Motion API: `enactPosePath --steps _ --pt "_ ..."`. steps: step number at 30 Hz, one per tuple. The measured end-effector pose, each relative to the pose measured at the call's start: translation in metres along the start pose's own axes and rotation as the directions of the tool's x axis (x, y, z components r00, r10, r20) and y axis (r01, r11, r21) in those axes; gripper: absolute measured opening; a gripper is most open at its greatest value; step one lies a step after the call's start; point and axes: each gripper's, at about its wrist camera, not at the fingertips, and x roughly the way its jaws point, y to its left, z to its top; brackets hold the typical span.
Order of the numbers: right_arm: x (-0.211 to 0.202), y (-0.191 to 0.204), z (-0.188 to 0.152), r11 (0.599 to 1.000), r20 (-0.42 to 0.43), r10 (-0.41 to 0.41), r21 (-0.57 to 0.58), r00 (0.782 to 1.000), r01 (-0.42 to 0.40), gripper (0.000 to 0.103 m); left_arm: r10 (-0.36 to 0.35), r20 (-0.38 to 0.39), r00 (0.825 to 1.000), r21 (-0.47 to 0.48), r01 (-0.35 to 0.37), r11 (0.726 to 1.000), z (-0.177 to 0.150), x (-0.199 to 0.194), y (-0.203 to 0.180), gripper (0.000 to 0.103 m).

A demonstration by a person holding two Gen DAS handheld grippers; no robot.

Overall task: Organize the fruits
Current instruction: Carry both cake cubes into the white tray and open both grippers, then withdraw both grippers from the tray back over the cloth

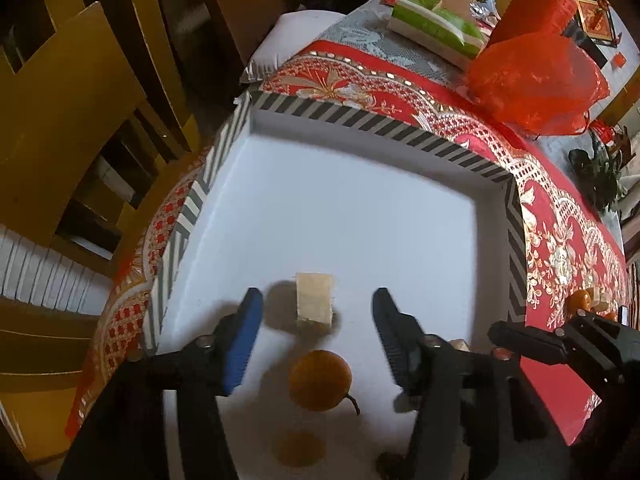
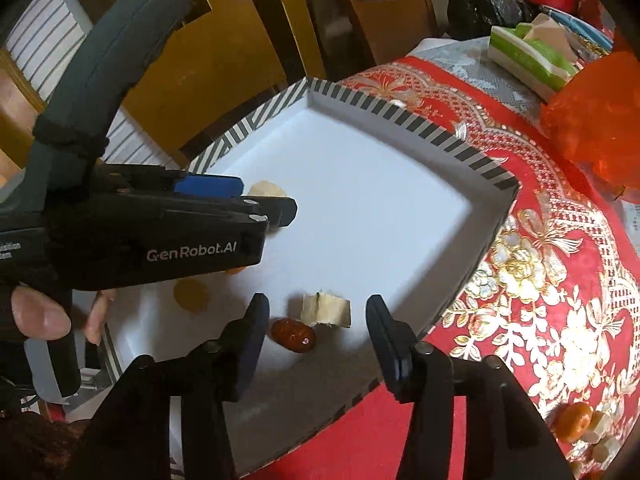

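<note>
Red cloth [image 1: 560, 216] covers the table under a white tray [image 1: 360, 216] with a striped rim. Both claws are spread, gripping nothing. The left gripper [image 1: 318, 304] has a pale fruit chunk [image 1: 315, 299] between its tips on the tray floor, with a small orange fruit [image 1: 320, 381] closer in. The right gripper [image 2: 316, 312] has another pale piece [image 2: 326, 309] between its tips, beside a red date [image 2: 293, 335].

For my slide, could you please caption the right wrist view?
Open right gripper above a pale chunk and red date in the striped tray.

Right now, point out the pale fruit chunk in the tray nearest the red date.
The pale chunk beside the red date, between the right gripper's open fingers; the other lies farther left.
</note>
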Motion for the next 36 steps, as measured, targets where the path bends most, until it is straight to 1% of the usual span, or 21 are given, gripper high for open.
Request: enactPosePath --steps 2,4,6,7,12,15,22,27,36 --pt "-0.006 -0.002 -0.002 1.000 0.011 0.005 0.007 1.000 -0.006 0.059 -0.002 0.010 1.000 -0.007 0.002 1.000 -0.001 -0.006 0.001 0.065" --pt "-0.012 -0.003 -0.004 1.000 0.027 0.005 0.013 1.000 -0.006 0.059 0.001 0.020 1.000 -0.008 -0.001 1.000 -0.001 -0.012 0.000 0.067" --pt "-0.020 -0.005 -0.008 1.000 0.044 0.010 0.023 0.999 -0.011 0.062 0.008 0.029 1.000 -0.007 -0.007 1.000 -0.003 -0.019 -0.002 0.069" --pt "-0.023 -0.005 -0.010 1.000 0.049 0.009 0.025 0.999 -0.011 0.064 0.008 0.034 0.999 -0.006 -0.008 1.000 -0.004 -0.024 -0.003 0.070" --pt "-0.041 -0.010 -0.022 0.999 0.076 0.003 0.048 0.997 -0.007 0.065 0.010 0.050 0.999 -0.004 -0.010 1.000 -0.012 -0.041 -0.013 0.074" --pt "-0.052 -0.014 -0.031 0.998 0.082 -0.008 0.060 0.997 0.003 0.067 0.005 0.054 0.999 0.001 -0.005 1.000 -0.018 -0.048 -0.023 0.075" --pt "-0.077 -0.038 -0.065 0.992 0.096 -0.033 0.121 0.995 0.021 0.068 -0.020 0.053 0.998 0.040 0.018 0.999 -0.034 -0.059 -0.062 0.075" --pt "-0.094 -0.062 -0.093 0.984 0.093 -0.060 0.172 0.994 0.043 0.068 -0.047 0.035 0.998 0.079 0.044 0.996 -0.047 -0.062 -0.099 0.075" --pt "-0.127 -0.117 -0.158 0.954 0.060 -0.129 0.280 0.990 0.107 0.070 -0.100 -0.009 0.995 0.148 0.100 0.984 -0.064 -0.052 -0.169 0.075"
